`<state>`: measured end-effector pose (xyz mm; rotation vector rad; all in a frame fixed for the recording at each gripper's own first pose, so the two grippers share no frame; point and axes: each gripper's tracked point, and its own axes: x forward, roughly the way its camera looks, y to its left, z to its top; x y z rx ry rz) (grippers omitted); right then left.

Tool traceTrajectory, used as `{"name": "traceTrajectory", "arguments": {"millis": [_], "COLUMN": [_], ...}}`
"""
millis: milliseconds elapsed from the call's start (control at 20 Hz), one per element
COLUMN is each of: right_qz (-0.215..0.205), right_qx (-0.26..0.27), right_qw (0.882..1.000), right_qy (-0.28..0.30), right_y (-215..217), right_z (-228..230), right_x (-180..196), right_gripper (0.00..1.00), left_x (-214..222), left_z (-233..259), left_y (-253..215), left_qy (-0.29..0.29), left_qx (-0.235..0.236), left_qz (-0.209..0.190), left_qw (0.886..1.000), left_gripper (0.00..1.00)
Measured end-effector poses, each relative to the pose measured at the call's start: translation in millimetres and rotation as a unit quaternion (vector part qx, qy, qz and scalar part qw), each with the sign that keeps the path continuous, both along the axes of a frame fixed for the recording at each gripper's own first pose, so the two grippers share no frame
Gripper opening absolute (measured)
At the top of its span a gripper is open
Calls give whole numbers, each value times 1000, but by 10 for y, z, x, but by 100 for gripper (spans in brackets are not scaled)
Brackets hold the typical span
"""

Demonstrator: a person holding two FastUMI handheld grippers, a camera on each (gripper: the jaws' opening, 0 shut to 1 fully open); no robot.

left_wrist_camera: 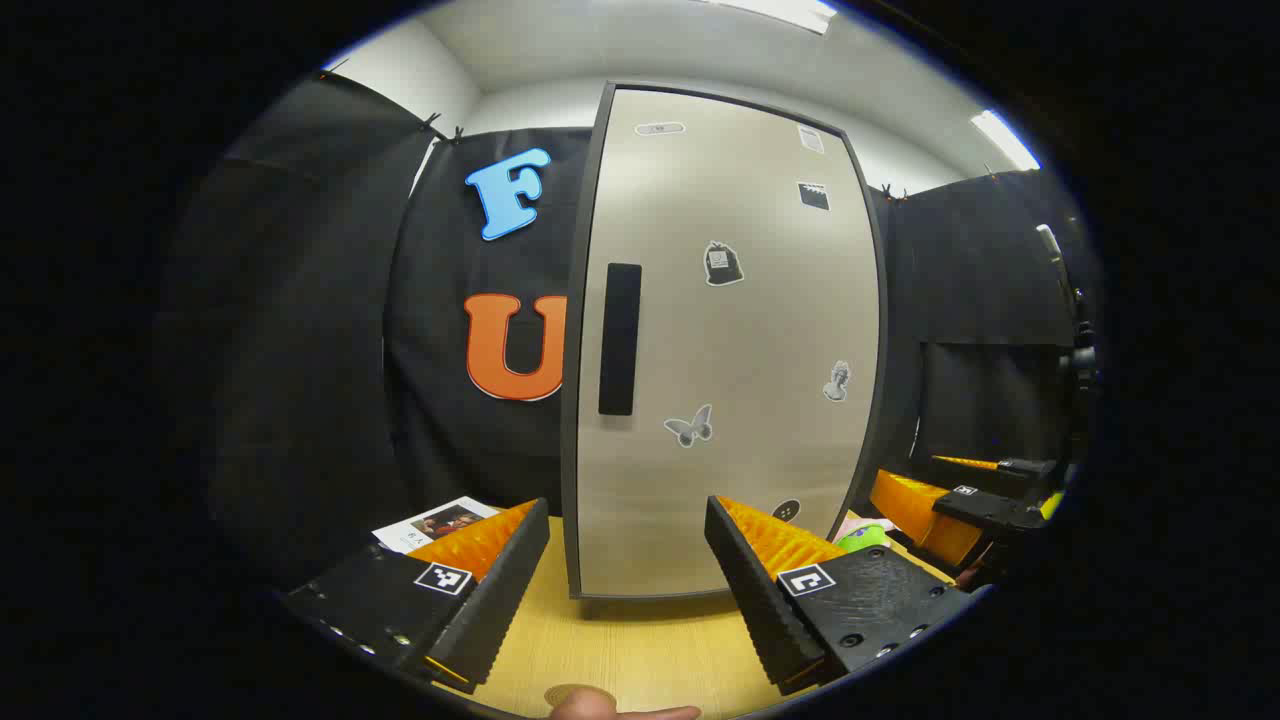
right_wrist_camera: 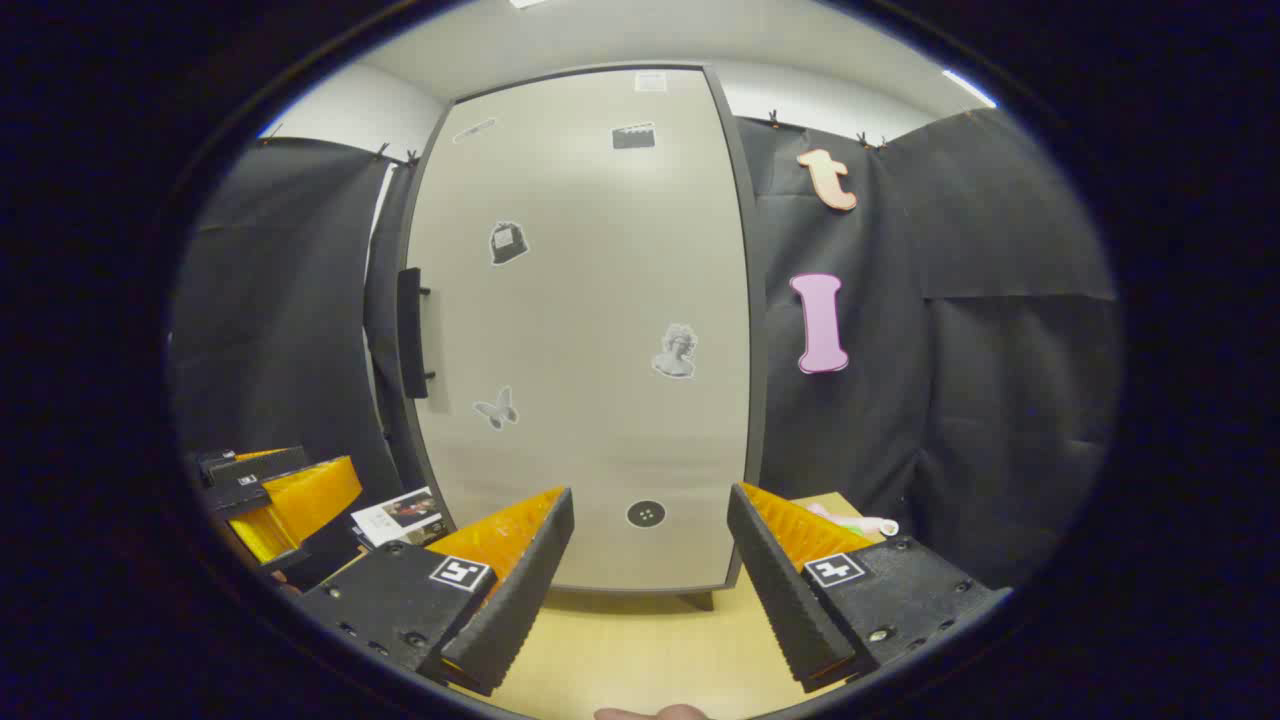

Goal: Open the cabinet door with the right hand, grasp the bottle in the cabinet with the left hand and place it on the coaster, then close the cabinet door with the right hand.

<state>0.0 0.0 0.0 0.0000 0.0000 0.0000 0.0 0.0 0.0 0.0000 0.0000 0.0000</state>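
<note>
Straight ahead of both grippers stands the cabinet door [left_wrist_camera: 730,350], shut, its dark handle [left_wrist_camera: 620,340] up and left of the left gripper [left_wrist_camera: 628,575]. The right gripper [right_wrist_camera: 650,580] and the left gape wide, empty, above the wooden table [left_wrist_camera: 640,650].

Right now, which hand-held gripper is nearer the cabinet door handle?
Left, it seems. The left hand-held gripper faces the handle almost straight ahead; for the right hand-held gripper, the handle sits well off to its left.
</note>
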Motion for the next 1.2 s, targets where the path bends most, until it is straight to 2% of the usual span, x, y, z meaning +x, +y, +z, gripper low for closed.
{"name": "traceTrajectory", "arguments": {"millis": [50,150,200,250,350,400,500,550,750,800,850,900,950,1000,1150,1200], "right_qz": [-1,-6,-8,-9,-12,-11,-13,-15,-12,-11,-10,-9,-9,-9,-10,-8], "right_qx": [4,7,7,7,8,7,5,5,8,8,8,10,10,10,13,14], "right_qw": [1000,1000,1000,1000,1000,1000,1000,1000,1000,1000,1000,1000,1000,1000,1000,1000], "right_qy": [-4,-7,-7,-4,1,2,4,4,9,9,11,11,10,11,11,11], "right_y": [-12,-42,-59,-65,-80,-80,-87,-97,-97,-94,-97,-99,-108,-116,-137,-133], "right_z": [21,49,50,35,13,14,13,11,-7,-4,-17,-16,-22,-19,-9,-5], "right_x": [0,11,16,18,25,29,32,35,29,26,15,11,0,-1,-5,-3], "right_gripper": [99,99,95,95,95,99,99,95,95,99,99,95,99,95,95,99], "left_x": [-4,-15,-29,-23,-29,-38,-24,-19,-17,-16,-9,-13,-12,-18,-13,-11], "left_z": [-6,-124,-187,-187,-144,-98,-66,-112,-148,-132,-114,-92,-74,-58,-29,-32], "left_y": [-6,-2,-4,-25,-49,-56,-39,9,38,58,72,67,61,65,42,40], "left_qy": [1,19,30,33,26,18,12,18,29,27,24,21,19,16,9,8], "left_qx": [1,4,2,0,-1,1,9,15,4,2,2,2,1,2,7,10], "left_qz": [-2,-1,-1,-1,-6,-8,-5,4,11,13,14,14,14,14,15,15], "left_qw": [1000,1000,1000,999,1000,1000,1000,1000,1000,1000,1000,1000,1000,1000,1000,1000], "left_gripper": [95,95,95,95,95,95,95,95,95,95,95,95,95,95,95,95]}}
